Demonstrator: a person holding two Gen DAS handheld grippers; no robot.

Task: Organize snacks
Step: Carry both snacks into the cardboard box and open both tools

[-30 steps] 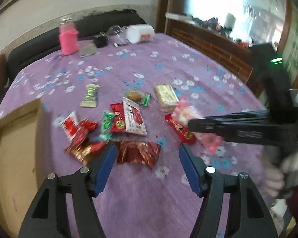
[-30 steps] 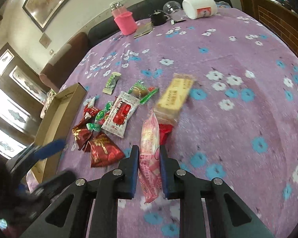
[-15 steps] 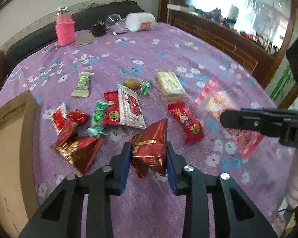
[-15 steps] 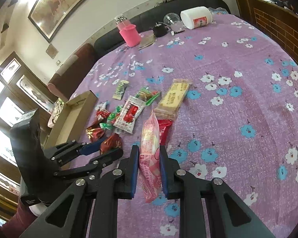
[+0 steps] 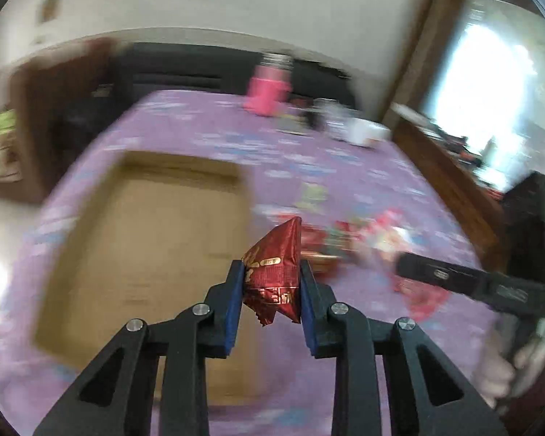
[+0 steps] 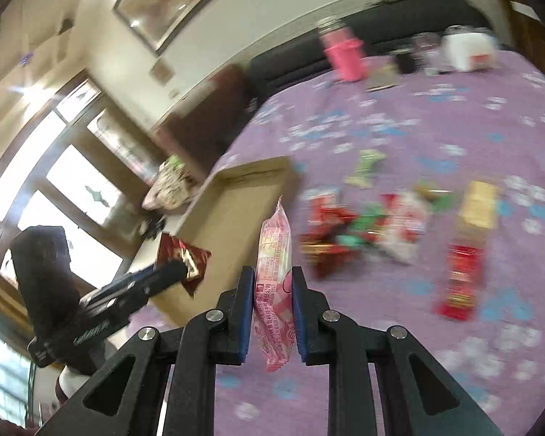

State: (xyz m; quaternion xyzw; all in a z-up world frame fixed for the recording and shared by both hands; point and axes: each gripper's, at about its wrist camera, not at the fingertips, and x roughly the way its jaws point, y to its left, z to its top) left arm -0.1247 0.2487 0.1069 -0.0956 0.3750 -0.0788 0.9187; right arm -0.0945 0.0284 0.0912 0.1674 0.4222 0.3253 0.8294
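My left gripper is shut on a dark red foil snack packet and holds it in the air at the right edge of an open cardboard box. In the right wrist view that same red foil packet hangs over the near side of the cardboard box. My right gripper is shut on a pink-and-white snack packet, lifted above the purple cloth. Several loose snacks lie blurred on the cloth to the right of the box.
A purple flowered tablecloth covers the table. At the far edge stand a pink cup, a white jar and small dark items. A yellow biscuit pack and a red packet lie on the right. A dark chair stands behind the box.
My left gripper closed on the red foil packet, lifted it and swung left over the box. The right gripper rose and swung left too, still holding the pink packet.
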